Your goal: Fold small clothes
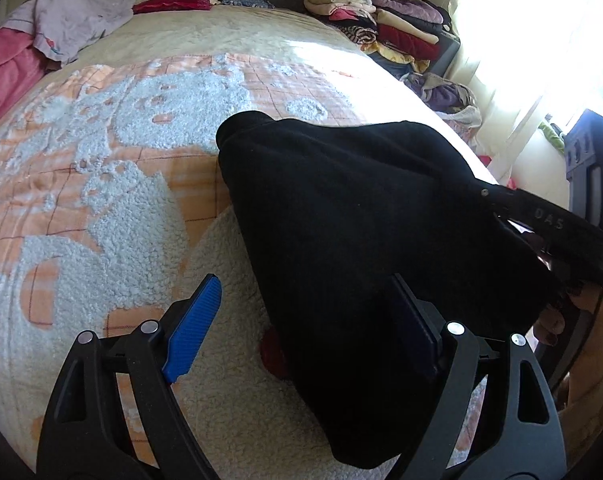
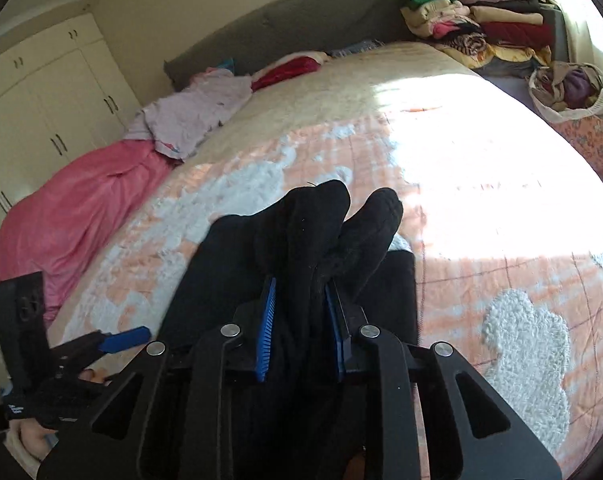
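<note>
Left tongs: the left gripper [image 1: 301,328], black-armed with ribbed blue pads, is standing spread wide; its left pad is hanging over the cream fleece and its right pad is lying against the garment's surface, pinching nothing.
Task garment: a small black fleece garment [image 1: 341,240] is lying on the orange-and-white checked fleece bedspread [image 1: 101,184], just right of centre in the left wrist view; two rounded ends are pointing away in the right wrist view.
Right tongs: the right gripper [image 2: 301,332] is standing nearly pressed together, its blue pads pinching a bunched fold of the black garment.
Writing: the letters "DAS" are showing on the right gripper's black body [image 1: 549,218]; nothing else is legible.
Background right: a stack of folded clothes [image 1: 385,16] is resting at the bed's far right corner.
</note>
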Available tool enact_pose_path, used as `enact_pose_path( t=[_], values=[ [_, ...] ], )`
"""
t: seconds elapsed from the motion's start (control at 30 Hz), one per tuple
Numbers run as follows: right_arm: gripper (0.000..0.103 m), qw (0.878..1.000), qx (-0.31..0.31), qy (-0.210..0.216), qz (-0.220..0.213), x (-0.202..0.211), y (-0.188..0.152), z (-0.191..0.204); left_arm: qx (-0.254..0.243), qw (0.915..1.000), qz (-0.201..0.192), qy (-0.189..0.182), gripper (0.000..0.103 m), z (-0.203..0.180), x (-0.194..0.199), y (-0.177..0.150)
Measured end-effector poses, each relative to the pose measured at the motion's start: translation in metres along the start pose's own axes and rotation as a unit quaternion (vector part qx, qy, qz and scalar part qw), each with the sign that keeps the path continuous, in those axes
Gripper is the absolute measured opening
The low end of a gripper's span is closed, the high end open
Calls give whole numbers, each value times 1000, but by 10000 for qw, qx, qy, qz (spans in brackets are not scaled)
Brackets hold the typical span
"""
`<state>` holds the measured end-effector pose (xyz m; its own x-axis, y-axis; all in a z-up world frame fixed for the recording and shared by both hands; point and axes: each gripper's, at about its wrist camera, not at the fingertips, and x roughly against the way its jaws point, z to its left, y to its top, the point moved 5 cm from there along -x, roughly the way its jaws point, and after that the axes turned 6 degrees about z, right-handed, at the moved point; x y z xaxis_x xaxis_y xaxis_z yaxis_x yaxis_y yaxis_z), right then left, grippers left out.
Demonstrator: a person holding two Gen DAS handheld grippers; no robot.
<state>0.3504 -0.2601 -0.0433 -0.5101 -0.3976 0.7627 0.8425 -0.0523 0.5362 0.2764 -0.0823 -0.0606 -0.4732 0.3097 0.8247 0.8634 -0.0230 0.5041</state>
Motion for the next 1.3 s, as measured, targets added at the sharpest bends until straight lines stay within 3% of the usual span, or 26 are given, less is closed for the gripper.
enact_pose_path(
  t=[0.1,0.17,0.33,0.43,0.53,0.7,0.87,0.9,0.97,1.03,1.13,1.2,1.3],
  values=[
    [25,9990,-415,153,111,-15,-13,-23,-27,9999,111,4,79,-3,-10,-5],
    [39,9986,-513,103,7,-10,-18,-29,-18,9999,126,22,79,-3,-12,-6],
    [43,9962,-696,512,-107,20,-31,-21,-104,9998,96,142,79,-6,-8,-7],
    [54,9964,-606,585,-136,39,-38,-11,-102,9998,121,122,79,-8,-6,-7],
    [56,9981,-405,465,-49,50,-52,-6,-196,9996,106,146,79,-13,-2,-9],
    [56,9968,-430,664,90,53,-73,-1,-282,9995,110,81,80,-20,5,-18],
    [56,9971,-487,558,193,43,-80,-1,-457,9988,123,106,80,-29,9,-28],
    [53,9973,-482,519,196,42,-81,0,-471,9988,126,99,80,-30,10,-30],
    [26,9980,-395,472,128,44,-80,3,-471,9988,122,61,80,-31,12,-31],
    [22,9983,-310,499,-2,54,-79,8,-460,9989,119,-3,80,-32,14,-31],
    [22,9987,-184,398,-248,66,-77,10,-481,9988,99,-27,80,-33,17,-33],
    [22,9995,-210,193,-135,58,-81,2,-469,9988,148,-42,80,-32,15,-35],
    [33,9993,-352,-104,90,36,-92,-10,-418,9988,270,-29,80,-29,8,-39]
  ],
)
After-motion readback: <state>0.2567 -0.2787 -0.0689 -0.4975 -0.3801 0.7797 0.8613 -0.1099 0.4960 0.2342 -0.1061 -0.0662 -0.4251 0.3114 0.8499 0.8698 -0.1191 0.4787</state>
